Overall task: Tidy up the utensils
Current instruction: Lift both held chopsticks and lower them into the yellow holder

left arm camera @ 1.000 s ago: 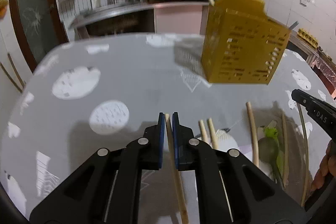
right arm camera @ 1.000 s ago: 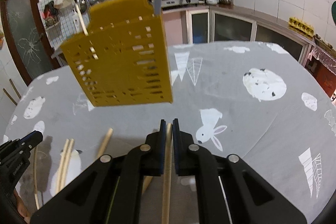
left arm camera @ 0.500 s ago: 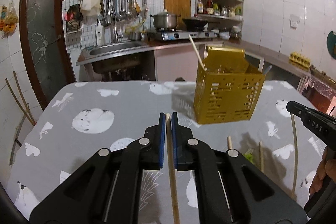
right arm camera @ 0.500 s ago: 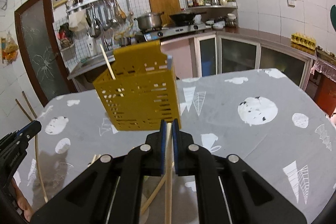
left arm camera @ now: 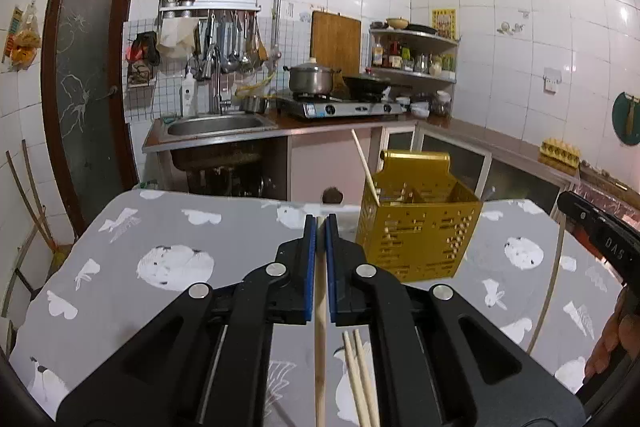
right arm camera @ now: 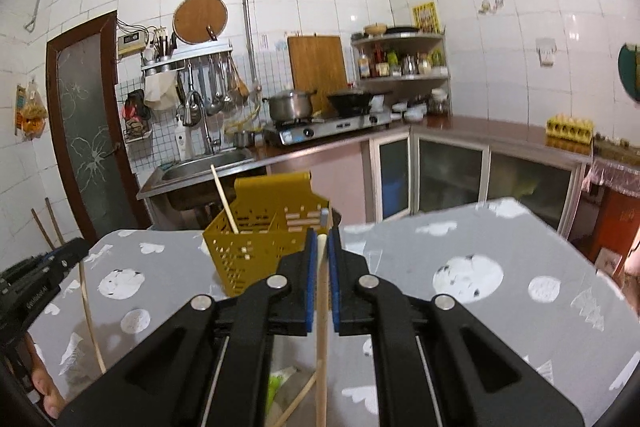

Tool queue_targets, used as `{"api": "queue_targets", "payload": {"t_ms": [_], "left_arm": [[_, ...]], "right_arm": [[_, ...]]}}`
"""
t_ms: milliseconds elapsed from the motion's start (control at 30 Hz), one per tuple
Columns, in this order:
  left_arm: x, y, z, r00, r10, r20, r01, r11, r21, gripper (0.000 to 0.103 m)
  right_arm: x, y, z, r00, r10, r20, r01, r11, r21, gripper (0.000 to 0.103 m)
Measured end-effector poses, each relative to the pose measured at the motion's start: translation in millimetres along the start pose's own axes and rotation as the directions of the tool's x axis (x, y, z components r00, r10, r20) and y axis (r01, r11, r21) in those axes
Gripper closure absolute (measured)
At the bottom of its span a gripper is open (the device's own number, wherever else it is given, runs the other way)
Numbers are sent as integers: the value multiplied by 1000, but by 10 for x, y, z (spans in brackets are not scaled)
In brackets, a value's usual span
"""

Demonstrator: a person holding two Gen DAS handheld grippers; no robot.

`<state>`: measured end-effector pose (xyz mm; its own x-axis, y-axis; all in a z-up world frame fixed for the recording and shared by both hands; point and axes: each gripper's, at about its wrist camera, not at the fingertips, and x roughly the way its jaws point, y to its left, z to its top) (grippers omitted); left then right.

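Observation:
A yellow perforated utensil holder [left arm camera: 418, 227] stands on the grey table; it also shows in the right wrist view [right arm camera: 260, 247], with one chopstick [left arm camera: 366, 167] leaning out of it. My left gripper [left arm camera: 320, 223] is shut on a wooden chopstick [left arm camera: 319, 347], held above the table left of the holder. My right gripper [right arm camera: 323, 241] is shut on another wooden chopstick [right arm camera: 321, 347], held above the table just right of the holder. Two loose chopsticks [left arm camera: 360, 379] lie on the table below the left gripper.
The grey patterned tablecloth [left arm camera: 160, 267] covers the table. A green packet [right arm camera: 276, 385] and another chopstick [right arm camera: 298, 401] lie below the right gripper. A kitchen counter with sink [left arm camera: 216, 125] and stove [left arm camera: 340, 107] stands behind the table.
Both grippers have risen and tilted up, each keeping its chopstick. The holder now sits lower and farther in both views, and more of the kitchen shows.

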<state>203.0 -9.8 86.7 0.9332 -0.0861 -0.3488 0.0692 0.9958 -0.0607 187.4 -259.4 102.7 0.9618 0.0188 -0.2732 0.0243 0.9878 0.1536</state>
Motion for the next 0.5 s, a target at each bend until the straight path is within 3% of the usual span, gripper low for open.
{"api": "queue_targets", "payload": {"t_ms": [500], "left_arm": [[40, -133, 403, 995, -9, 104, 7, 1000, 14, 100]], "right_arm": [[25, 61, 388, 996, -13, 93, 15, 1000, -16, 97]]}}
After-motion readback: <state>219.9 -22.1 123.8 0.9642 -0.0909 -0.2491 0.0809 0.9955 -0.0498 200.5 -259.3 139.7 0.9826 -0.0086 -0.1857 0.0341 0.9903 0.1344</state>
